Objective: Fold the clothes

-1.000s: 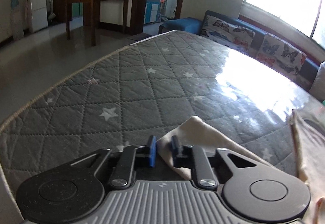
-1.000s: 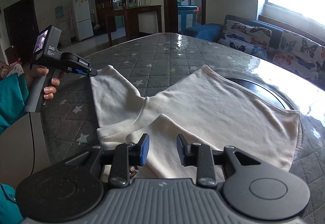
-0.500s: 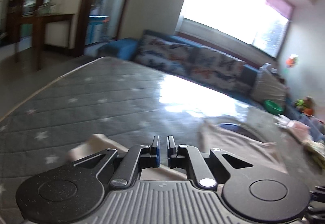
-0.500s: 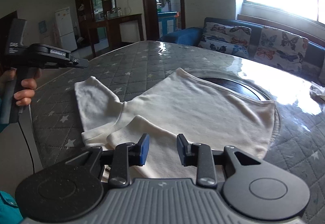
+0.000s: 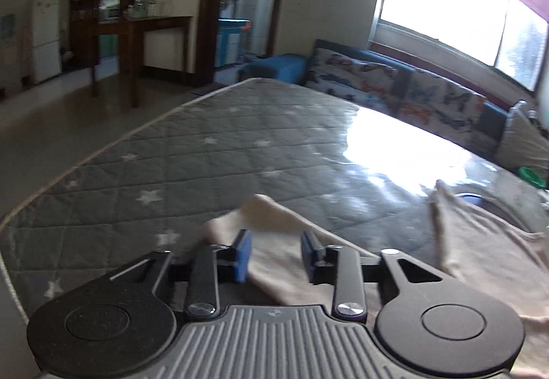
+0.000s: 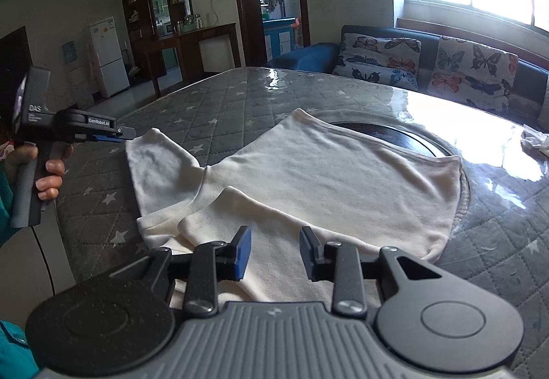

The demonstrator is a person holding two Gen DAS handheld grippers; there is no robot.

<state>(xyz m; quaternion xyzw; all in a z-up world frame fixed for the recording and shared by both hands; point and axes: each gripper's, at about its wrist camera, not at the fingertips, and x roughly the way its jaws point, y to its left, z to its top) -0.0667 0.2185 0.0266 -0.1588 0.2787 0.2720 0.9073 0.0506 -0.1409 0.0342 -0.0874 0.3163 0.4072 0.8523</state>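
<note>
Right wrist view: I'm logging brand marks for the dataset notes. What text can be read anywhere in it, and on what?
"DAS": on the grey body of the left claw, above two smaller lines too small to read.
"CenRobot.AI": on that claw's black arm.
Fridge: a small mark near its top, too small to read.
Left wrist view: no readable text.

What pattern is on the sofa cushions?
Butterflies, multicoloured on a pale ground, on the sofa cushions; clearest in the right wrist view.

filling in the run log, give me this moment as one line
step: fold clothes | left claw: open, just opened, over sleeve | right claw: open, just widened, over cream shirt | shirt: flat on quilted table
</note>
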